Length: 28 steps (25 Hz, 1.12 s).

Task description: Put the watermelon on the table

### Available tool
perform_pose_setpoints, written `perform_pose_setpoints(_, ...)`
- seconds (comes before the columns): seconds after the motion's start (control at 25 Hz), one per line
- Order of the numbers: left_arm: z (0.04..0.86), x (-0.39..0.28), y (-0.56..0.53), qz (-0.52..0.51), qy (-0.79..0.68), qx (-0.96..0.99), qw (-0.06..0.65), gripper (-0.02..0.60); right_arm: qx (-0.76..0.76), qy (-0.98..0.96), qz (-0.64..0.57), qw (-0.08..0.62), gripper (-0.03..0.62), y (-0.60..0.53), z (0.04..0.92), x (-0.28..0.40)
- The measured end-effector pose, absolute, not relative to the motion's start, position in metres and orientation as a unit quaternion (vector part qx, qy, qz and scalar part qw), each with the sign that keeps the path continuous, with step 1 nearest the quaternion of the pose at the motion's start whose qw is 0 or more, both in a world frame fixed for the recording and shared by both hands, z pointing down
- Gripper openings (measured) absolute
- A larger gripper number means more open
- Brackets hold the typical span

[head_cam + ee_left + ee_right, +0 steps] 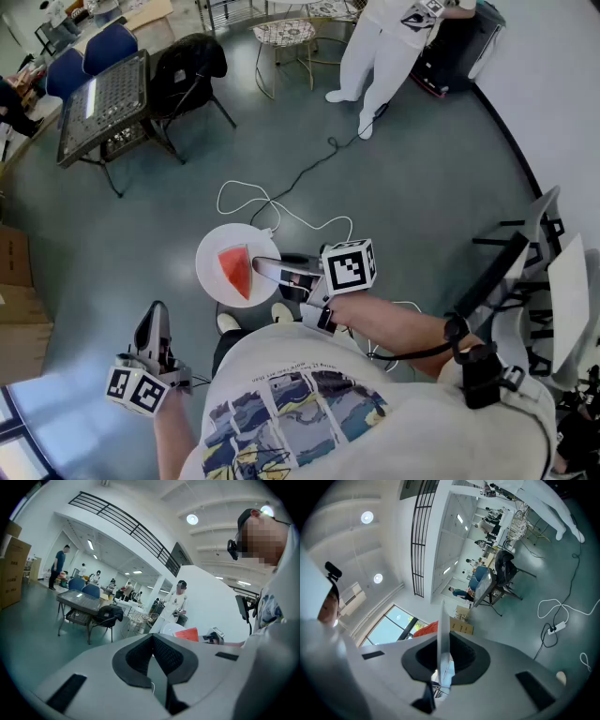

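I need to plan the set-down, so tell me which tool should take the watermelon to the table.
Right. The right tool is clamped on the rim of the white plate that carries the watermelon slice, while the left tool is shut, empty and off to the side.

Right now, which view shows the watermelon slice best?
Head view: the watermelon slice lies fully visible on the white plate. The left gripper view shows it small; the right gripper view, only a red sliver behind the plate's edge.

Red triangular watermelon slice [236, 271]: lying flat at the centre of a round white plate [212, 247], its point toward the plate's near rim.
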<state>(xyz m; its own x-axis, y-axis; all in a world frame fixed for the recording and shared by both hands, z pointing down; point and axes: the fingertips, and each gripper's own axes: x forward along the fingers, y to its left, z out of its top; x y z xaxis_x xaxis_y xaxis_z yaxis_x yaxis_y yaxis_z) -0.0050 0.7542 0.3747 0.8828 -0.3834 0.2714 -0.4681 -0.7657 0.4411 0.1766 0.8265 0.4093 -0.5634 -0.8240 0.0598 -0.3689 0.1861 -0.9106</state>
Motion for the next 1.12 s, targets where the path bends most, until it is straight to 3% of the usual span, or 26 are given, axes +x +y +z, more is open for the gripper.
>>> perform_pose_setpoints(0.48, 0.381, 0.013, 0.75, 0.088, -0.239, 0.934, 0.251, 0.009, -0.386, 0.719, -0.519, 0.252, 0.026, 0.825, 0.425, 0.194)
perform_pose_setpoints(1.12, 0.399, -0.095, 0.577, 0.049, -0.313, 0.908, 0.273, 0.009, -0.348, 0.727, -0.552, 0.212, 0.026, 0.63, 0.444, 0.104)
